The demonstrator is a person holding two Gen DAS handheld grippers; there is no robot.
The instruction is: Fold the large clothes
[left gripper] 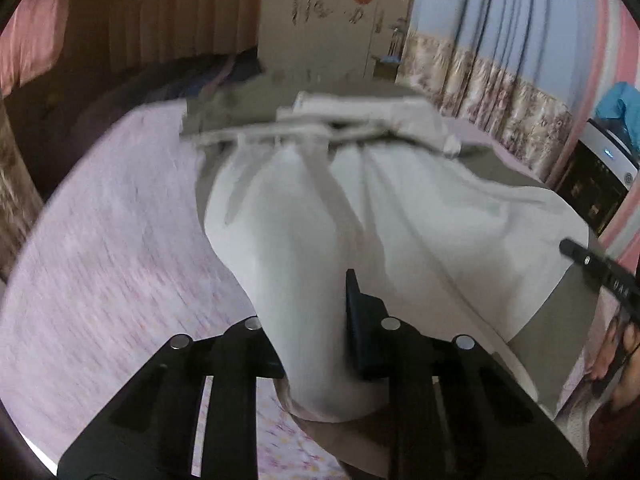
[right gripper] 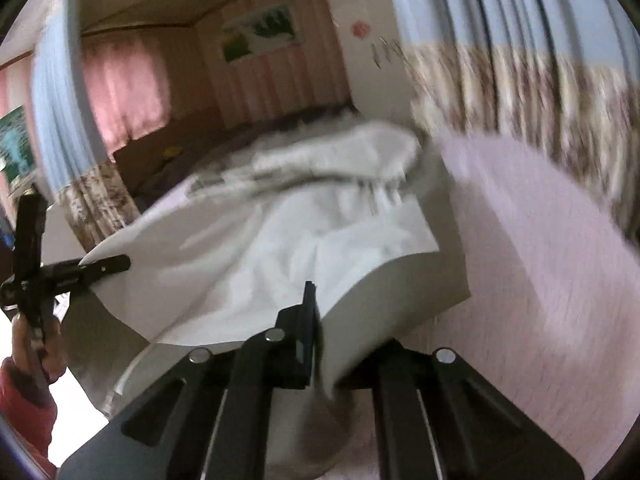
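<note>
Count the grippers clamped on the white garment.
2. The left gripper pinches a bunched fold at the near edge of the white garment; the right gripper clamps its other near corner.

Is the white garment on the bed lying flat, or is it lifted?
Partly lifted. Both tongs, left and right, pinch the near edge of the garment, which rises off the bed; its far end lies bunched.

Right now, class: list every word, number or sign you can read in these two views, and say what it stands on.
Black gripper finger at right edge: white marks, too blurred to read.
Cream wardrobe door: red round stickers and dark brush-like marks, unreadable.
White appliance panel: small lit display, unreadable.
No legible text.
</note>
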